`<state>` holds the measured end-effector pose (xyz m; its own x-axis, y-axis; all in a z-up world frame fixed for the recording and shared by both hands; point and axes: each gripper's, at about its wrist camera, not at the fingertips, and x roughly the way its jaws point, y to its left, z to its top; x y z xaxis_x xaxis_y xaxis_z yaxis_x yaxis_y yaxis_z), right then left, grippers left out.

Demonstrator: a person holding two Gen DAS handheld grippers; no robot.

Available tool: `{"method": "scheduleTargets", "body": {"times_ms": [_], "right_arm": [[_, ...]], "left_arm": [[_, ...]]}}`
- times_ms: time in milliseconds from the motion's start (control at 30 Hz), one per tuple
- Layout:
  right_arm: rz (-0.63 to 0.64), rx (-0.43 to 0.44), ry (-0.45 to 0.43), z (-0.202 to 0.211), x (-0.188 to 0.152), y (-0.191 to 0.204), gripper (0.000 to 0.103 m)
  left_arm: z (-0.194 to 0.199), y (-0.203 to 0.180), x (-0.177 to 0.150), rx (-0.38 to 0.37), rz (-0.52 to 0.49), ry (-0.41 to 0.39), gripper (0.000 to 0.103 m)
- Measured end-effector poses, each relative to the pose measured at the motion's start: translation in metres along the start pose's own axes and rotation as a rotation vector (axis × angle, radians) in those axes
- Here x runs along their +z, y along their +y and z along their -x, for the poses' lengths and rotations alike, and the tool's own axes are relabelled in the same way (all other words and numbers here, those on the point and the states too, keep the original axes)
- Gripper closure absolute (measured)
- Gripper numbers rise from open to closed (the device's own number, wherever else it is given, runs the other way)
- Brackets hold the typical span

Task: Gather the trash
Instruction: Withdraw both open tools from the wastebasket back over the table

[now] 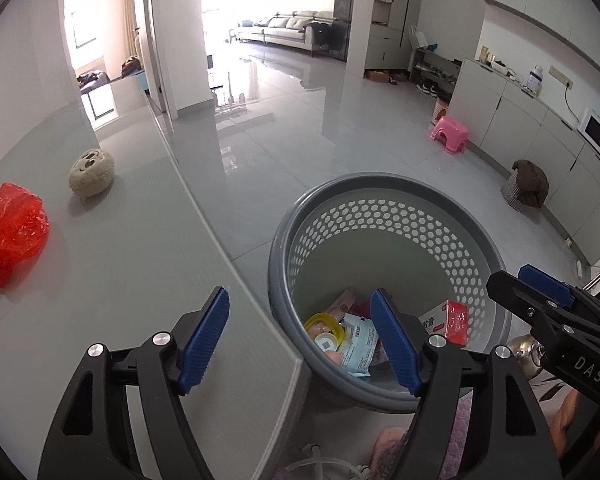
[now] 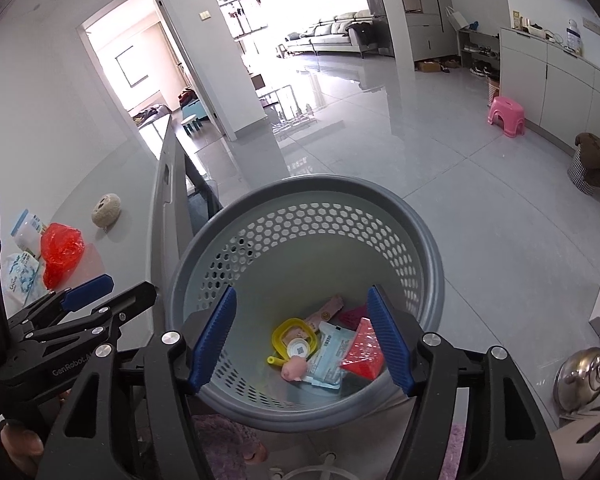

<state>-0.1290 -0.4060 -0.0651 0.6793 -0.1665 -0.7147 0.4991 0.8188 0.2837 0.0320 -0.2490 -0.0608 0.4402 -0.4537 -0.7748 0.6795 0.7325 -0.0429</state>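
A grey perforated waste basket (image 1: pixel 380 185) (image 2: pixel 308 185) stands on the floor beside the table corner. Inside lie a yellow lid (image 2: pixel 290 330), a blue-and-white packet (image 2: pixel 332 354), a red box (image 2: pixel 362 350) and a small pink piece (image 2: pixel 294 370). My right gripper (image 2: pixel 300 340) hangs open over the basket mouth with nothing between its fingers. My left gripper (image 1: pixel 300 340) is open too, empty, straddling the table corner and the basket rim. On the table (image 1: pixel 140 280) lie a crumpled red plastic bag (image 1: pixel 16 232) (image 2: pixel 60 252) and a round beige plush thing (image 1: pixel 91 172) (image 2: pixel 106 209).
A white-and-blue packet (image 2: pixel 20 276) and a blue-lidded tub (image 2: pixel 28 232) sit at the table's left. A steel kettle (image 2: pixel 584 376) stands at lower right. A pink stool (image 1: pixel 450 133) and a cloth-covered bin (image 1: pixel 526 192) are across the glossy tiled floor, by the cabinets.
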Motion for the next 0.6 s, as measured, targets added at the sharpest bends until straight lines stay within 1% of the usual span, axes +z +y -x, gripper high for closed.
{"method": "scheduleTargets", "body": {"times_ms": [100, 233, 600], "right_arm": [[0.028, 0.015, -0.003, 0.002, 0.001, 0.014, 0.037], [0.069, 0.043, -0.010, 0.003, 0.002, 0.033, 0.034], [0.198, 0.132, 0.006, -0.007, -0.003, 0.097, 0.034]], "left_arm": [[0.009, 0.014, -0.004, 0.019, 0.028, -0.016, 0.030], [0.023, 0.038, -0.011, 0.052, 0.075, -0.039, 0.027], [0.062, 0.102, -0.038, 0.162, 0.195, -0.088, 0.027]]}}
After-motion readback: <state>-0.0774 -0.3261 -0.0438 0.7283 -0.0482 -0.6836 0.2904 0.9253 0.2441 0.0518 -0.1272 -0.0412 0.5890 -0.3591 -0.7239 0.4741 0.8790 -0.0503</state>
